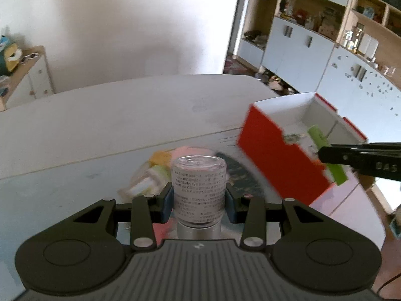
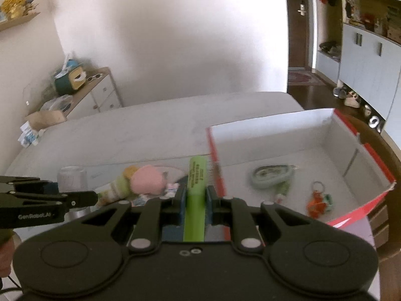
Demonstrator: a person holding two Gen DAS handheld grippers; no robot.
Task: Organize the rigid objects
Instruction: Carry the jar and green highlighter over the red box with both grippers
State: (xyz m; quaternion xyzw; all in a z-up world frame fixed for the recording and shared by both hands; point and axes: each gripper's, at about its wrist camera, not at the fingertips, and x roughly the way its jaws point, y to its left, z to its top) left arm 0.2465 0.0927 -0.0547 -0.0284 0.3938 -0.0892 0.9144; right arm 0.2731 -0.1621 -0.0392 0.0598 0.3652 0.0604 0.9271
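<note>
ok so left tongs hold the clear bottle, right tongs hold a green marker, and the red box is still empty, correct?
Not quite: the red box isn't empty. The right wrist view shows a pale oval item and an orange keychain on its floor. The rest holds: left tongs grip the clear bottle, right tongs grip the green marker.

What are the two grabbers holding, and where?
Left gripper squeezes a clear labelled bottle around its middle; right gripper pinches a green highlighter pen mid-barrel.
</note>
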